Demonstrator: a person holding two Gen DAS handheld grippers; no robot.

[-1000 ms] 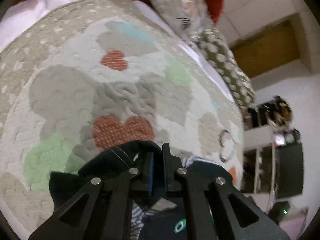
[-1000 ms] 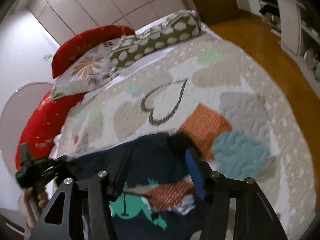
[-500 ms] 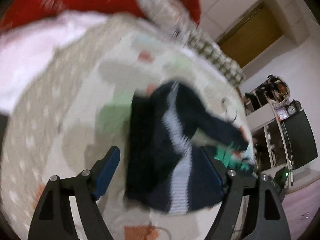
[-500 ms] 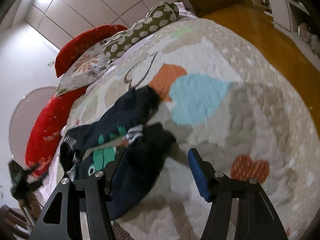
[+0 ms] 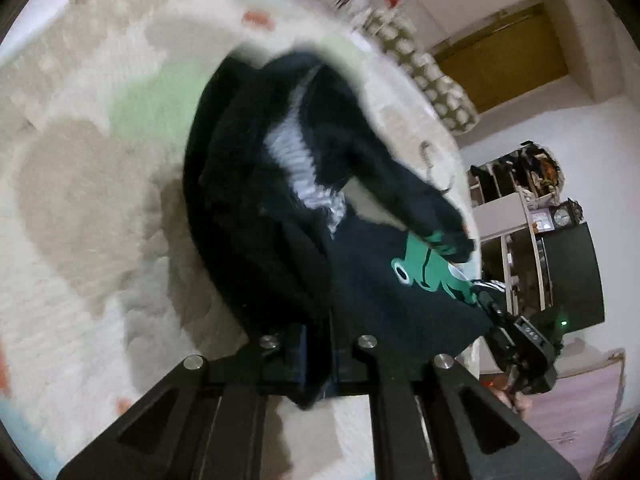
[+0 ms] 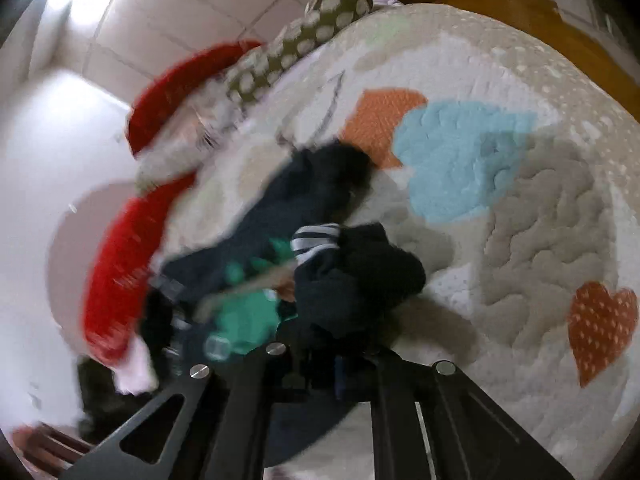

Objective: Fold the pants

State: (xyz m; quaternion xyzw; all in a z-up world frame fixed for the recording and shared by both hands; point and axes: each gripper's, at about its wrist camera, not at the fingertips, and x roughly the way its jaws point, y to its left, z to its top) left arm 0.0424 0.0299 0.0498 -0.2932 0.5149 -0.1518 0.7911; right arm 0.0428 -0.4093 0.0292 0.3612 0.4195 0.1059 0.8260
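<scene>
Dark navy pants (image 5: 280, 208) with a striped grey-white waistband and a green frog print (image 5: 424, 272) lie bunched on the quilted bedspread (image 5: 88, 184). My left gripper (image 5: 320, 356) is shut on a dark fold at the garment's near edge. In the right wrist view the same pants (image 6: 320, 208) stretch from the middle toward the left, and my right gripper (image 6: 320, 360) is shut on their dark cloth near the striped band (image 6: 316, 240). The right gripper (image 5: 516, 344) also shows at the far end of the pants in the left wrist view.
The bedspread (image 6: 520, 208) carries heart patches in orange, blue and grey. Red cushions (image 6: 120, 264) and a spotted olive pillow (image 6: 304, 44) line the bed's head. Shelves (image 5: 528, 216) and a dark cabinet stand beyond the bed; a wooden floor (image 6: 520, 12) runs alongside.
Half a second ago both grippers stood open over the pants; now each has shut on the dark cloth. Both views have moved closer to the garment.
</scene>
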